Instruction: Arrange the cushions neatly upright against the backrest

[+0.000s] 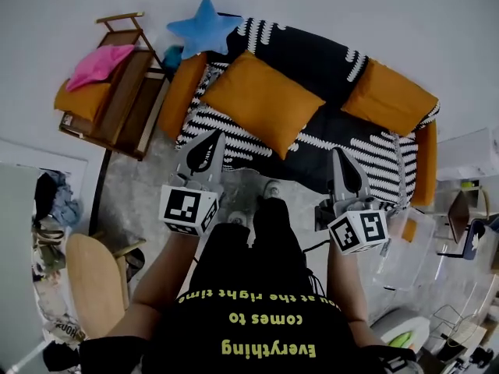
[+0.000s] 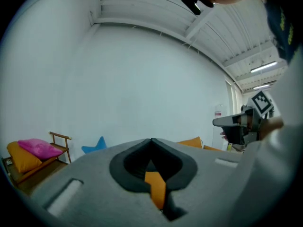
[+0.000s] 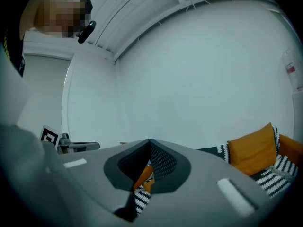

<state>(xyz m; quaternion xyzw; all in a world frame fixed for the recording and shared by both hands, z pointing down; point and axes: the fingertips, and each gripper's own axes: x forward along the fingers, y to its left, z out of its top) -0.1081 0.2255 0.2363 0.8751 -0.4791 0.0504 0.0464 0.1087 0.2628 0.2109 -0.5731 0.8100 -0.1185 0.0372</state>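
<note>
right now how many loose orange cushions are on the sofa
2: one orange fabric cushion flat on the sofa seat, left; one at its right end; more may be hidden.

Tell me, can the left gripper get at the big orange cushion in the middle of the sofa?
Probably yes. The left gripper hovers close to the orange cushion with nothing between them, though its shut jaws must open first.

Black T-shirt, yellow lettering across it; black trousers; shoes pale, perhaps white.
</note>
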